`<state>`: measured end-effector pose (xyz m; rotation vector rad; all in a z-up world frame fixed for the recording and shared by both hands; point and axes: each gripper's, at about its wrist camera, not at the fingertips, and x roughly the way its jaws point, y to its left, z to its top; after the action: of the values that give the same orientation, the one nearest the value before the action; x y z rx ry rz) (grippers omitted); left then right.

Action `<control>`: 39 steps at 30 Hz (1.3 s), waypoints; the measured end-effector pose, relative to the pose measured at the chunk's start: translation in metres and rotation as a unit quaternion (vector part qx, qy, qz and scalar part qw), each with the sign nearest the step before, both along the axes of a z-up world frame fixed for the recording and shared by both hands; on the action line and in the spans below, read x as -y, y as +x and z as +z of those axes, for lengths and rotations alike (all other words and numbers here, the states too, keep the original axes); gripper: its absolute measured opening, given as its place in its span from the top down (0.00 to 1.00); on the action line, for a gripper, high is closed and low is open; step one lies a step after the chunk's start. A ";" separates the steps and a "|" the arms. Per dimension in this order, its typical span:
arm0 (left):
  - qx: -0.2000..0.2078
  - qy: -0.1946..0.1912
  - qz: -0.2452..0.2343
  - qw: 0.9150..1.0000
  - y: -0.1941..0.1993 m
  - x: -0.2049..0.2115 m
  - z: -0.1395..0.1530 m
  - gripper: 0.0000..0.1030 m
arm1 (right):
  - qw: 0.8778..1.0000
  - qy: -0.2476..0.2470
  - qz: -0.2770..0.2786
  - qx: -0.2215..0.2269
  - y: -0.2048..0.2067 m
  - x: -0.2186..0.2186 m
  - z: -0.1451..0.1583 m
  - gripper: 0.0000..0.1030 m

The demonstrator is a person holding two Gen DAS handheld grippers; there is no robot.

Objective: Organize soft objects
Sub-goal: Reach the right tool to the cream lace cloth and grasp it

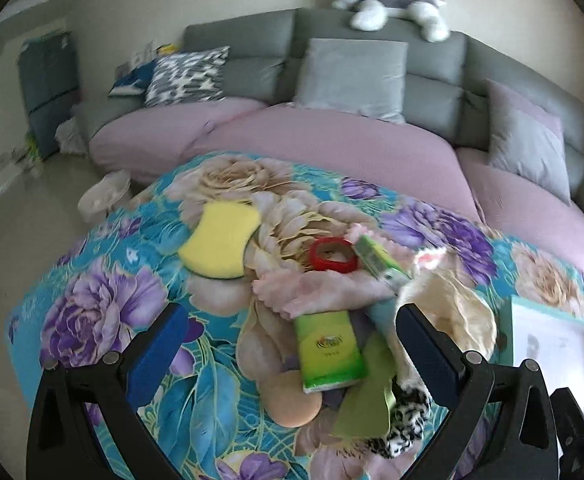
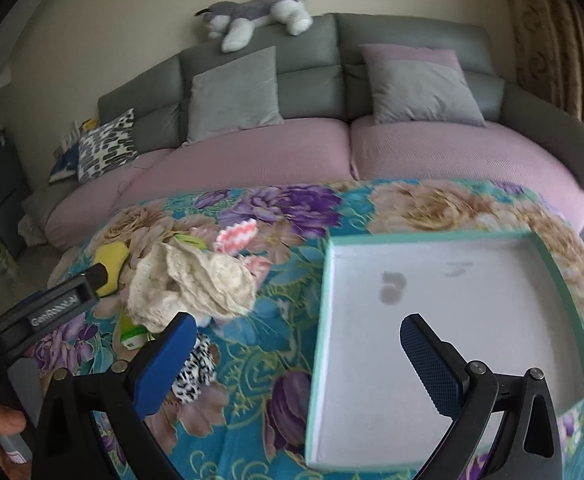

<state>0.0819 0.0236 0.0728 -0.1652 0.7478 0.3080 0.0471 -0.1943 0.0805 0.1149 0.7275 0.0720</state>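
A pile of soft things lies on the floral cloth (image 1: pixel 92 280): a yellow sponge (image 1: pixel 222 242), a pink cloth (image 1: pixel 315 286), a cream lace cloth (image 1: pixel 451 312) (image 2: pixel 196 284), a leopard-print piece (image 1: pixel 405 424) (image 2: pixel 194 372), a round beige puff (image 1: pixel 292 404) and green tissue packs (image 1: pixel 327 350). A red ring (image 1: pixel 333 260) rests on the pink cloth. My left gripper (image 1: pixel 292 348) is open above the tissue pack. My right gripper (image 2: pixel 297 360) is open and empty, over the left edge of a teal-rimmed white tray (image 2: pixel 443 312).
A grey sofa with pink seat covers (image 1: pixel 331 144) and several cushions stands behind the table. A plush husky (image 1: pixel 387 4) lies on the sofa back. A slipper (image 1: pixel 104 196) lies on the floor at left. The tray also shows in the left wrist view (image 1: pixel 551 344).
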 end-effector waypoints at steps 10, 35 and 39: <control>0.010 -0.026 0.033 0.999 -0.002 -0.046 -0.021 0.00 | 0.999 0.001 0.044 0.010 0.025 -0.034 -0.010 0.00; -0.062 -0.044 0.041 0.996 0.004 -0.075 -0.063 0.00 | 0.992 -0.004 0.120 0.030 0.042 -0.090 -0.047 0.18; -0.062 -0.051 0.038 0.996 0.005 -0.075 -0.063 0.00 | 0.994 0.016 0.109 0.016 0.049 -0.084 -0.054 0.29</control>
<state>0.0871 0.0986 0.0094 -0.2744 0.8831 0.3552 0.0956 -0.1105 0.0267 0.0646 0.7050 0.2931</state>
